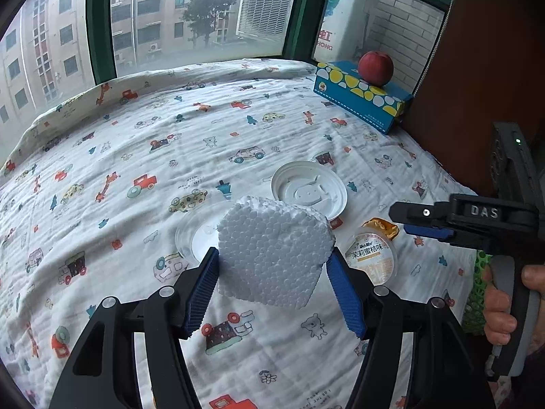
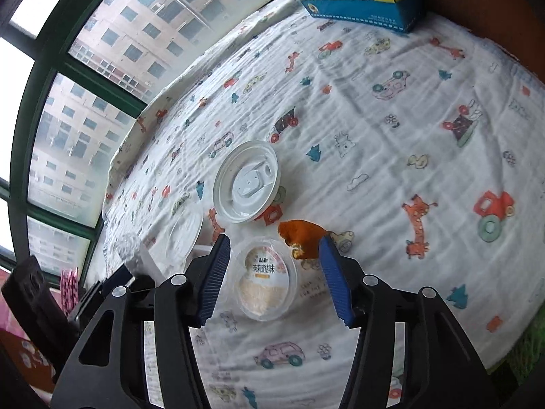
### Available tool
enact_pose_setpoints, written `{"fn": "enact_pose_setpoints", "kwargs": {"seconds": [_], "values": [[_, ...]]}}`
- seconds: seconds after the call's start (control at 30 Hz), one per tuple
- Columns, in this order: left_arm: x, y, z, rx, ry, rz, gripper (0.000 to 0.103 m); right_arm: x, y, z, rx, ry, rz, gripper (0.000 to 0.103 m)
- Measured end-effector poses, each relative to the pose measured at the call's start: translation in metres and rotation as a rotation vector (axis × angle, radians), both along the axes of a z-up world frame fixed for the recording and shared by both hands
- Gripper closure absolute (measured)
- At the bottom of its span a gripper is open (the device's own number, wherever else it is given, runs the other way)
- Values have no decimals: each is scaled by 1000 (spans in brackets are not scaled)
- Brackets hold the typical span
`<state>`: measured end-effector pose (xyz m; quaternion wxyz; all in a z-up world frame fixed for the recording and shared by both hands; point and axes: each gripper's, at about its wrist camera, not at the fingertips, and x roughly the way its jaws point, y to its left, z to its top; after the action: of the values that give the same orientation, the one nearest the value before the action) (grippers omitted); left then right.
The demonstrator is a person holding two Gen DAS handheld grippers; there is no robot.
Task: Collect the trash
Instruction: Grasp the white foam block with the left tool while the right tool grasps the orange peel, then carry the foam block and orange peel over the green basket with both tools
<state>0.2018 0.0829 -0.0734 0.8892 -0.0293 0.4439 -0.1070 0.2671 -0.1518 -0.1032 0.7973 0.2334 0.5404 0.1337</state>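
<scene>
Two grippers, one item each. Left gripper [image 1: 272,269] is clamped on a chunky white polystyrene foam block [image 1: 274,255], carried clear of the cartoon-print cotton sheet [image 1: 143,129], probably for binning. Right gripper [image 2: 272,266] stands released astride a small clear plastic jelly cup with a printed label [image 2: 267,281], pads not touching it; probably lined up for the next pick.

Right wrist view alone shows that gap, plus the whole orange peel scrap [image 2: 303,240] and white round plastic lid [image 2: 247,182] beyond. Left wrist view alone shows the red apple [image 1: 375,68] on the blue spotted tissue box [image 1: 361,97]; not trash, I judge.
</scene>
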Motion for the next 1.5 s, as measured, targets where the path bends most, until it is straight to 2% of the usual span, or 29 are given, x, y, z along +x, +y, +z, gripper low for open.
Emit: {"fn": "enact_pose_setpoints", "kwargs": {"seconds": [0.23, 0.37, 0.57, 0.7, 0.97, 1.17, 1.5], "values": [[-3, 6, -4, -11, 4, 1, 41, 17, 8, -8, -89, 68, -70, 49], [-4, 8, -5, -21, 5, 4, 41, 17, 5, -14, -101, 81, -77, 49], [-5, 8, -8, -31, 11, 3, 41, 17, 1, -30, -103, 119, -94, 52], [-6, 6, -9, -32, 18, -1, 41, 18, -3, -36, -47, 146, -114, 59], [-11, -1, -2, -29, 2, -15, 41, 8, -13, -21, -16, 78, -134, 68], [-15, -15, 8, -35, -13, -34, 41, -8, -37, 3, 18, 12, -153, 69], [-24, -70, 22, -40, -31, -133, 41, -59, -95, 44, -30, -93, -195, 69]]}}
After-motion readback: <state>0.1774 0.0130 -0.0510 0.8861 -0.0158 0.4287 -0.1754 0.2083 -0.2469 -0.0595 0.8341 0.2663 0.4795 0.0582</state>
